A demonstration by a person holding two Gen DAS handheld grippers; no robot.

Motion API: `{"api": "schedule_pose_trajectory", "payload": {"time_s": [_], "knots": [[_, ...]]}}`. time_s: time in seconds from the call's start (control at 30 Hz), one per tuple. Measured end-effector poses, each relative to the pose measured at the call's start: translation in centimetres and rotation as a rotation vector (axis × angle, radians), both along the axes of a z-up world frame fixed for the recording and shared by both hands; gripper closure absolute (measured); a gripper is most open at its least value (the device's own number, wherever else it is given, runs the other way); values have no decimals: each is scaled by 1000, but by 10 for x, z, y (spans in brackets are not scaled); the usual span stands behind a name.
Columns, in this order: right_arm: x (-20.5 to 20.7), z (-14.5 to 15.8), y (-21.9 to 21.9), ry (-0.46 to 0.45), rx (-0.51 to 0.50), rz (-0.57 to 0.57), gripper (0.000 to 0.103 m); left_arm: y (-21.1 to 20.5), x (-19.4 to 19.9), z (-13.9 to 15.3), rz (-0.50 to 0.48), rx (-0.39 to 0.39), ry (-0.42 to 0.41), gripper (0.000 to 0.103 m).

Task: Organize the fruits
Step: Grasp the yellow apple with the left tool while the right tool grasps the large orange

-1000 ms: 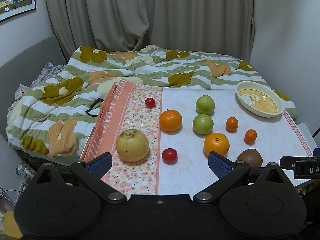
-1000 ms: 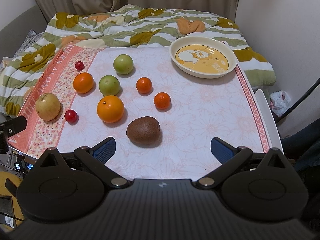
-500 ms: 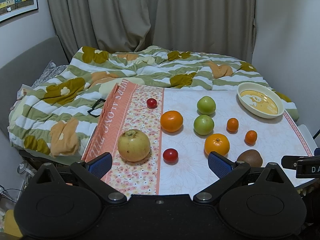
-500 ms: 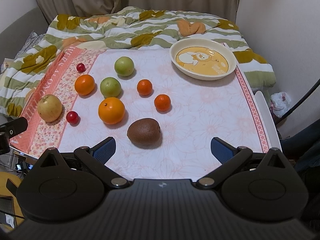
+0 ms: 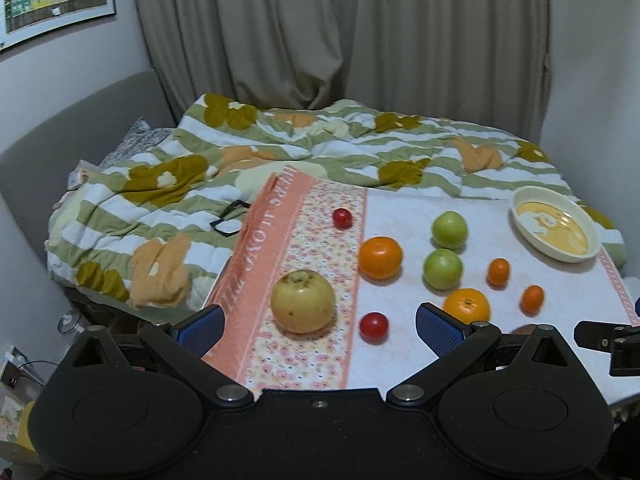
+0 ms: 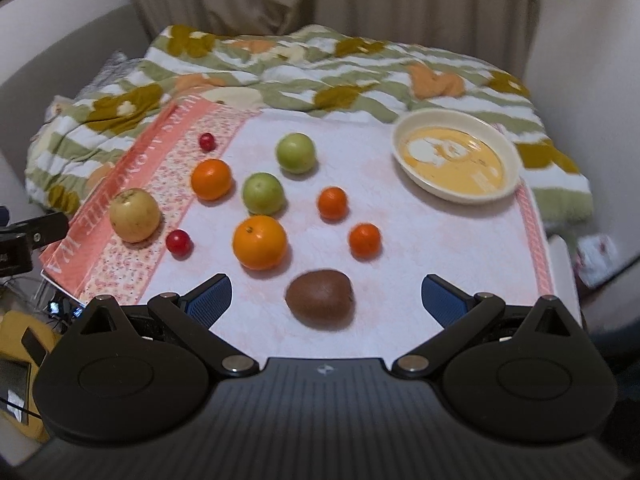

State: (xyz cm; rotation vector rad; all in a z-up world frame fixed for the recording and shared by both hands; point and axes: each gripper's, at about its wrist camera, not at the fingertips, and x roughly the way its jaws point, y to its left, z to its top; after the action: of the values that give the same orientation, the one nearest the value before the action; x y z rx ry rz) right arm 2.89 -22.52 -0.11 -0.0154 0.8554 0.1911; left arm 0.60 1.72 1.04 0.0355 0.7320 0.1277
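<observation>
A striped floral quilt [image 5: 320,152] covered the bed at twelve o'clock, and a pink-and-white cloth [image 6: 420,248] lay spread in front of it, carrying all the fruit. On the cloth's two o'clock corner in the right wrist view sat a cream bowl [image 6: 508,160] holding nothing. The left gripper [image 5: 320,326] hovered at the near edge with its blue-padded fingers spread wide and nothing between them; the right gripper [image 6: 326,296] hung likewise parted and bare, low over the cloth.

The yellow apple [image 5: 303,301] rested at six o'clock of the left view, between the left gripper's fingers in line of sight but clear of both pads. The kiwi [image 6: 320,299] lay at six o'clock of the right view, framed the same way by the right gripper and apart from its pads. A large orange [image 6: 260,242] sat just at eleven o'clock of the kiwi, a second orange [image 6: 211,179] farther toward ten. Two green apples [image 6: 263,194] stood near each other mid-cloth, two mandarins [image 6: 364,240] at their three o'clock. Two cherry tomatoes [image 6: 178,241] lay on the floral strip, one beside the yellow apple, one [image 6: 207,141] far back.
</observation>
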Motion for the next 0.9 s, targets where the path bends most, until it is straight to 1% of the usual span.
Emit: {"api": "schedule_pose_trajectory", "payload": {"time_s": [0.13,0.3,0.5,0.67,0.73,0.9], "knots": [[16,-15,7,-16,5,76,0,6,10,-16,40,-10,5,0],[32,-34,23,-45,-22,144,0,12,26,-34,48,-3,-5,0],[52,-61,38,-44,-8,168,0,21,53,-59,44,33,-18,0],[64,-87,54,-45,-31,193,0,32,73,-87,46,13,-4,0],[68,-94,59,-44,-42,190,0,36,80,-97,42,4,14,1],[75,-107,68,-26,-46,187,0,41,93,-112,29,-20,41,3]]}}
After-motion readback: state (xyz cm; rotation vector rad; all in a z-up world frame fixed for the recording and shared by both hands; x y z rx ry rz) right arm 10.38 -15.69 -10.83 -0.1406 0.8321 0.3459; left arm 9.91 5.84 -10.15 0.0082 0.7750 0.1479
